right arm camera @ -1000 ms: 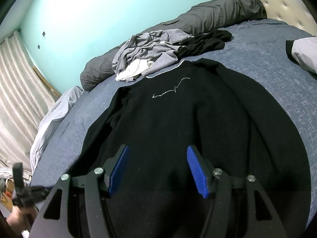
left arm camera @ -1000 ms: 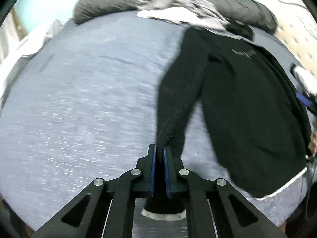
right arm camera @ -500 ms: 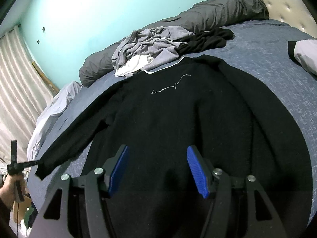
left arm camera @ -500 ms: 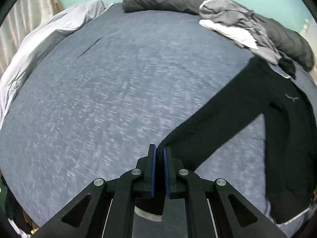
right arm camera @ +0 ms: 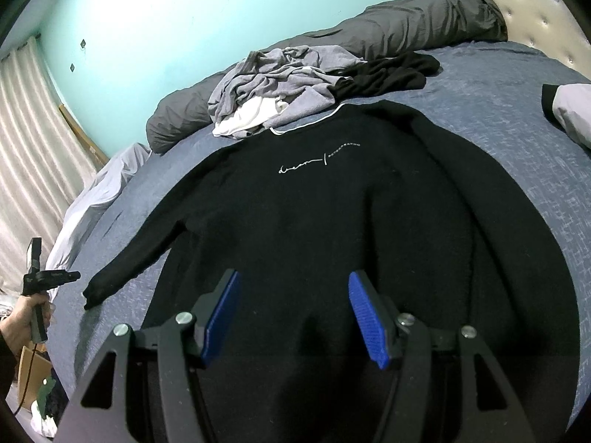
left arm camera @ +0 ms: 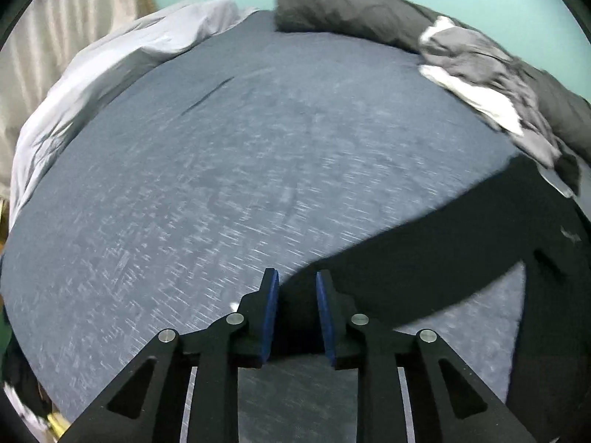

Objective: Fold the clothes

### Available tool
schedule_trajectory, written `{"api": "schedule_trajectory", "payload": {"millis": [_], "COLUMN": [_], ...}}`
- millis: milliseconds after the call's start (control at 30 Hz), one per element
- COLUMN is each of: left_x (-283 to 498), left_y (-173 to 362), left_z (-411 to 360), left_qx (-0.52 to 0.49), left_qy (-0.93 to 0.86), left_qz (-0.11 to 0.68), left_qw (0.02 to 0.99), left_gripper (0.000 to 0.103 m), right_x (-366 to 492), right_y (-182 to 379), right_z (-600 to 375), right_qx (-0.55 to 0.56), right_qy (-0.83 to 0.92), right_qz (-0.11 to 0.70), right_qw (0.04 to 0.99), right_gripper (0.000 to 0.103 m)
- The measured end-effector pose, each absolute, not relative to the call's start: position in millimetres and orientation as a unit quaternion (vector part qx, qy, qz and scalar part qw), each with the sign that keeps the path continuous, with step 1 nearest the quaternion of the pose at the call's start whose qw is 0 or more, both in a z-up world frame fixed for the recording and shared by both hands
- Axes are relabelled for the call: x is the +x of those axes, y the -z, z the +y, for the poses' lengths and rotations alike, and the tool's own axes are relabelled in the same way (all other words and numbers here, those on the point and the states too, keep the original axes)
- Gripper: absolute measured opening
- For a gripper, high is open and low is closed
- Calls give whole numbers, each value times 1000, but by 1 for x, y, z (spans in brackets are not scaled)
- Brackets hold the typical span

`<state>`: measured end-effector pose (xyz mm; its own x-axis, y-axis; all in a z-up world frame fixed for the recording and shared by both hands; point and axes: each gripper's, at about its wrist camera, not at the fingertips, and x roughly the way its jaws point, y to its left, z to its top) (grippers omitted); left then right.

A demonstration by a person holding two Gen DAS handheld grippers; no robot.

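Blue bedding covers the bed under a teal wall. On it a black sweater lies flat, chest up, one sleeve stretched toward the bed's left edge. Left gripper has its jaws parted around the cuff, not pinching it. Right gripper hovers over the hem, jaws spread wide. Crumpled grey clothes sit beyond the collar.
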<state>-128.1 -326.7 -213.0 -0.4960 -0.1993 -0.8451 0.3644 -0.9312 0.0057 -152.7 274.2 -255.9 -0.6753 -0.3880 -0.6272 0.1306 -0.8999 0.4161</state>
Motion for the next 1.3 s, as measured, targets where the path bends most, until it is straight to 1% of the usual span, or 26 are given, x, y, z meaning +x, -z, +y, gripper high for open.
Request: {"api": "schedule_trajectory", "payload": {"millis": [67, 133, 400, 533, 633, 833, 967, 1167, 1233, 1267, 1300], "left_x": [-119, -113, -83, -71, -66, -56, -51, -39, -40, -40, -39], "left_y": [212, 211, 214, 217, 219, 224, 231, 249, 256, 257, 257], "left_z": [-306, -285, -182, -148, -123, -88, -77, -76, -77, -77, -78], "left_qx": [479, 480, 484, 484, 478, 461, 449, 432, 433, 428, 422], "left_qy": [864, 867, 869, 867, 873, 881, 885, 893, 892, 896, 899], "left_qz": [94, 92, 100, 103, 83, 83, 96, 117, 119, 114, 111], "left_qw": [121, 93, -29, -58, -55, -71, -71, -49, -47, -42, -38], "left_gripper": [41, 45, 45, 46, 49, 50, 50, 52, 52, 52, 52], "right_x": [-152, -151, -133, -119, -110, -91, -82, -74, -72, -71, -71], "right_y": [255, 253, 227, 219, 220, 246, 269, 292, 295, 295, 295], "right_z": [275, 279, 330, 367, 404, 439, 434, 429, 427, 426, 426], "right_qx": [376, 374, 369, 400, 429, 504, 538, 559, 557, 555, 552], "right_qy": [899, 899, 900, 896, 885, 846, 822, 804, 805, 806, 808], "right_qz": [-172, -177, -209, -179, -176, -176, -185, -196, -196, -197, -198], "right_qw": [143, 141, 96, 71, 39, 5, 37, 47, 54, 58, 60], "right_gripper": [62, 62, 62, 64, 64, 64, 64, 64, 43, 21, 13]}}
